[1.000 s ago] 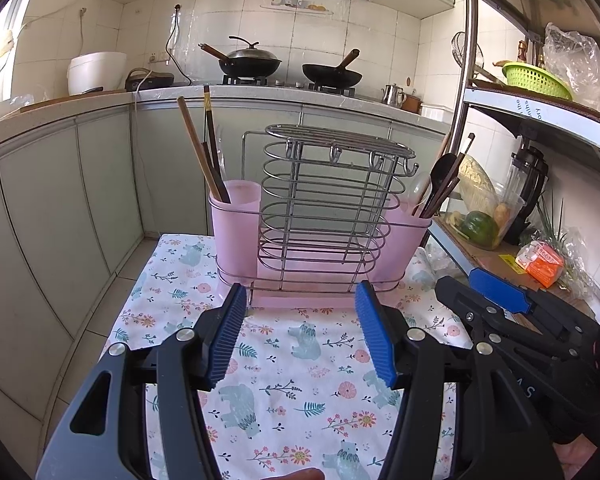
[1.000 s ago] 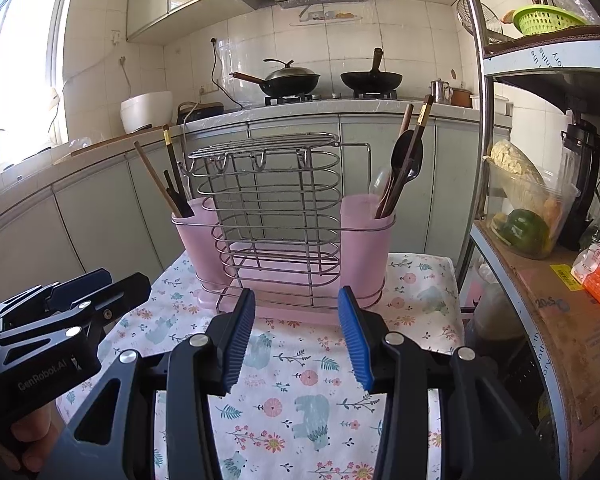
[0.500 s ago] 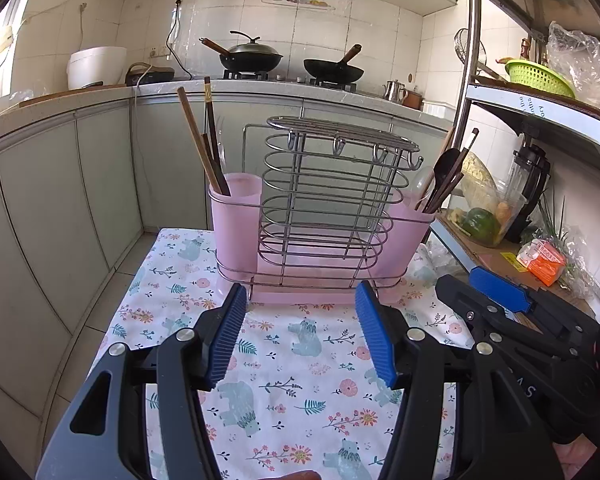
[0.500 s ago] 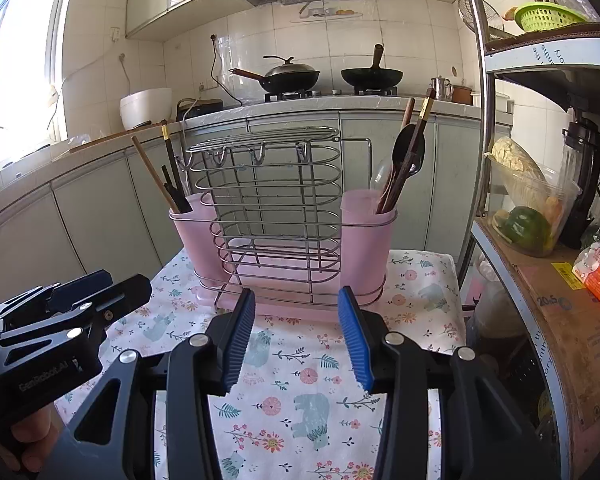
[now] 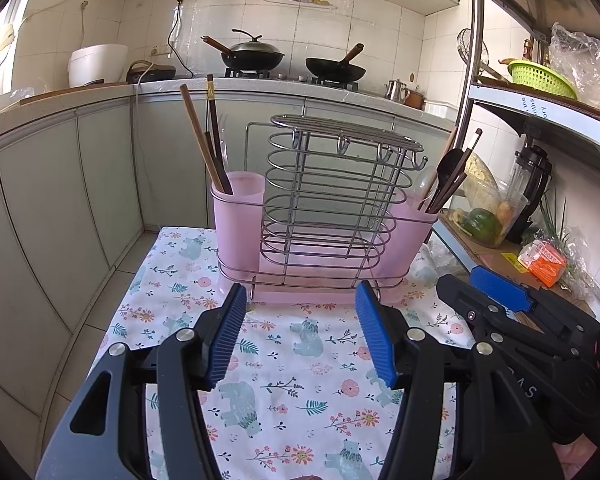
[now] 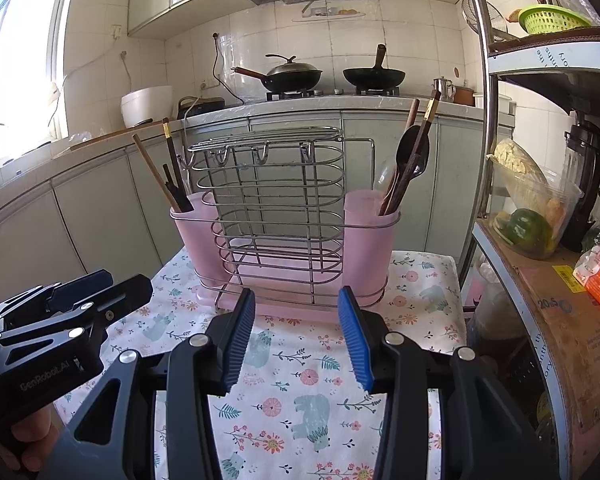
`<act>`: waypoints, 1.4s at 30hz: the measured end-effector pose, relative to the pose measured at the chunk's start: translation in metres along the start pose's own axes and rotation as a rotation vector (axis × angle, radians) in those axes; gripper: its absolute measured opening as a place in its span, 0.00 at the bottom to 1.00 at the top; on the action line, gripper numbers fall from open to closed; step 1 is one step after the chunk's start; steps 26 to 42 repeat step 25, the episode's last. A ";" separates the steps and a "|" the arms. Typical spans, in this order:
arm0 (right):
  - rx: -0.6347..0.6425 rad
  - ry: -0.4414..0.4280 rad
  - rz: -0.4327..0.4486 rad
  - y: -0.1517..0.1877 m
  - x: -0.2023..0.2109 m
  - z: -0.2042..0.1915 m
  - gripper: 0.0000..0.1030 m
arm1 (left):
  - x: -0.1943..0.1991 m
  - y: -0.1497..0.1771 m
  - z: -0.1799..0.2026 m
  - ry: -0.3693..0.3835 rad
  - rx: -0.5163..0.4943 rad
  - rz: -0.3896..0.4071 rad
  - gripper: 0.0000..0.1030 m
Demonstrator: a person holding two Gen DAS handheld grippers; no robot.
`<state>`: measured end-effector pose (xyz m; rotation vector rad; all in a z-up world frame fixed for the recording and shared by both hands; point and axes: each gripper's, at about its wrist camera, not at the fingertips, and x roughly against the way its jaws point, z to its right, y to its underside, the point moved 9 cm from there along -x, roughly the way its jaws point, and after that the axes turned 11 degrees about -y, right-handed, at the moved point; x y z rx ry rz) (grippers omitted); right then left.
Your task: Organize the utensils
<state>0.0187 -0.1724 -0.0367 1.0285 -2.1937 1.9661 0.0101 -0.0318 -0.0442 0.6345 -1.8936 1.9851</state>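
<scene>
A wire utensil rack (image 5: pixel 332 200) (image 6: pixel 268 208) with two pink cups stands on a small table with a floral cloth (image 5: pixel 300 360) (image 6: pixel 300 380). The left cup (image 5: pixel 240 220) (image 6: pixel 196 236) holds chopsticks (image 5: pixel 202 140) (image 6: pixel 168 176). The right cup (image 5: pixel 412 232) (image 6: pixel 370 232) holds chopsticks and a dark spoon (image 5: pixel 448 168) (image 6: pixel 410 152). My left gripper (image 5: pixel 300 304) hangs open in front of the rack, nothing between its fingers. My right gripper (image 6: pixel 296 300) is open too, just short of the rack's base, and empty.
A metal shelf unit (image 6: pixel 540 280) stands tight against the table's right side, holding a box of vegetables (image 6: pixel 528 208) and a blender (image 6: pixel 584 184). Grey cabinets (image 5: pixel 60 200) curve around the left and back. Two woks (image 5: pixel 252 56) sit on the stove behind.
</scene>
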 end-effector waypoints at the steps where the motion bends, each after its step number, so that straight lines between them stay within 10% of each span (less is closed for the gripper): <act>1: 0.000 0.000 -0.001 0.000 -0.001 0.000 0.41 | 0.000 0.000 0.000 0.000 -0.001 0.000 0.56; 42: -0.001 -0.003 -0.032 0.004 -0.012 0.010 0.41 | -0.017 0.006 -0.001 -0.008 -0.008 -0.037 0.56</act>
